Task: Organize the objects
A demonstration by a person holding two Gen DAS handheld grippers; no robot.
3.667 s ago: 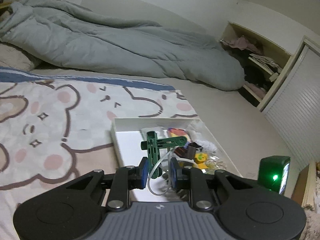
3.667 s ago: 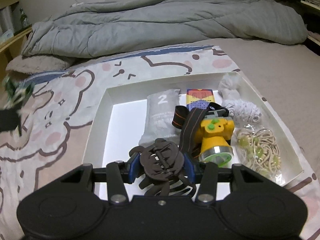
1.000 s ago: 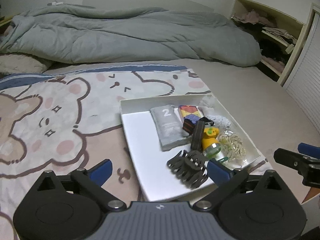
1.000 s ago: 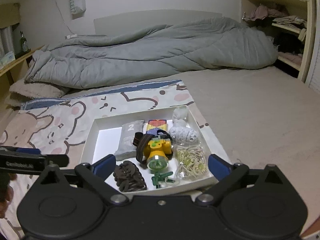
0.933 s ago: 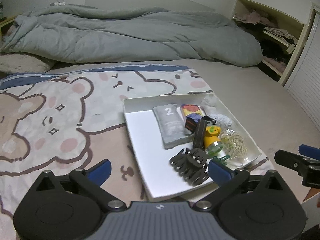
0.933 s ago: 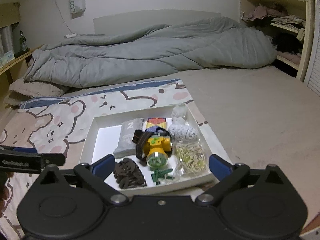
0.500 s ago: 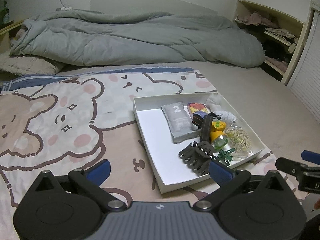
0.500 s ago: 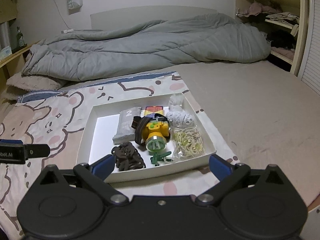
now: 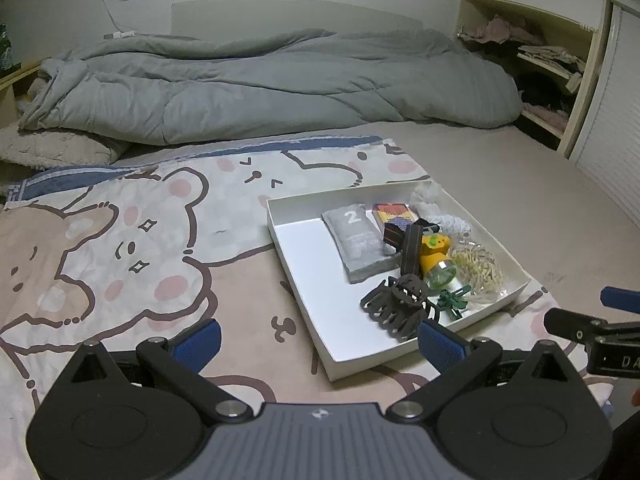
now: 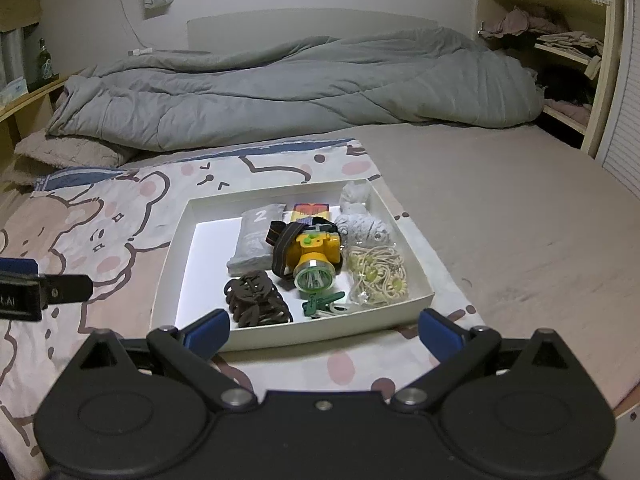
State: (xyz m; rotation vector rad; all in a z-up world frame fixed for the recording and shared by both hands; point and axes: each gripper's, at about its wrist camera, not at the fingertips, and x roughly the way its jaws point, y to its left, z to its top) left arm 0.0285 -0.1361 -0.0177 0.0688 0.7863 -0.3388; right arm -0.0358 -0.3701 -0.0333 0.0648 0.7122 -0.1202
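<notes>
Both grippers pulled back from white tray (image 10: 404, 314) since seconds ago. Left gripper (image 9: 318, 338) spread wide, empty; right gripper (image 10: 324, 330) same. Brown hair claw (image 10: 256, 298) and green clip (image 10: 322, 304) now lying in tray's near edge beside yellow headlamp (image 10: 314, 254). Judging sorting done.

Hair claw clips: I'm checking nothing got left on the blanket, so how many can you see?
1. The dark hair claw clip lies in the white tray, front-left, beside the green clip. None shows on the bear-print blanket; the grippers hide its nearest part.
</notes>
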